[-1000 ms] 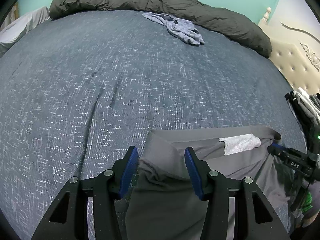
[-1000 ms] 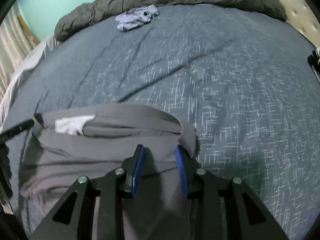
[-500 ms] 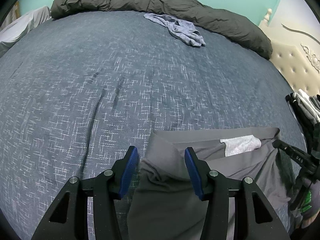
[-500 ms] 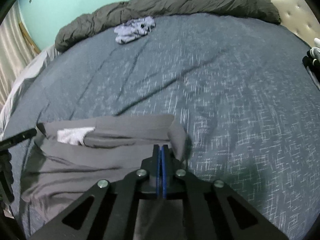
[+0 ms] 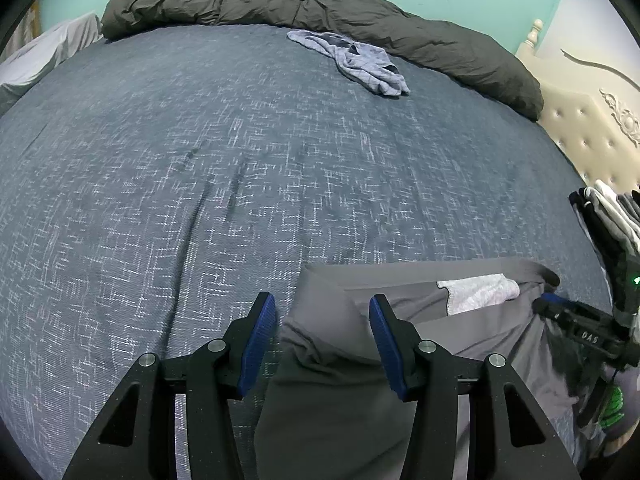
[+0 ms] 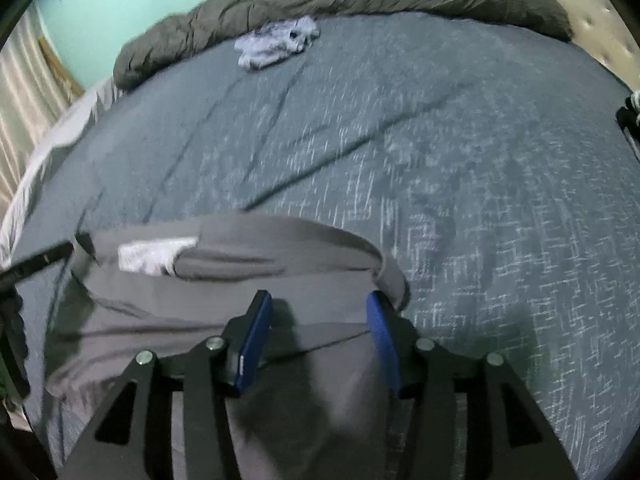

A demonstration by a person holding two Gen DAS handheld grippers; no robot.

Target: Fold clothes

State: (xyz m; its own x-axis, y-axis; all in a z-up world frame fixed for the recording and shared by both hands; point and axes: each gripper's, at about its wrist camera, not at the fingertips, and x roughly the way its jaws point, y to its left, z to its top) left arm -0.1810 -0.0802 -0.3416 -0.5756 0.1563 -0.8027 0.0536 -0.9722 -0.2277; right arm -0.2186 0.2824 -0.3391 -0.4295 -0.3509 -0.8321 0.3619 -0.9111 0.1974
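Half a second ago the right hand-held gripper (image 6: 318, 316) had its blue pads pressed together on the waistband fold; now its jaws are opening, spread over the grey trousers (image 6: 224, 284) with cloth lying loose between them and neither pad pressing it. Across the garment, the left hand-held gripper (image 5: 322, 322) has not shifted: its jaws stand apart, straddling a raised fold at the other waistband corner, and the pads do not appear to squeeze it. These grey trousers lie at the near edge of the bed (image 5: 240, 184), waistband toward the far side, a pale pocket lining (image 5: 478, 294) turned out. Far across the blue-grey cover a crumpled light blue garment (image 5: 360, 64) sits beside a rolled dark duvet (image 5: 320, 4). Folded clothes (image 5: 612, 212) are stacked at the right edge.
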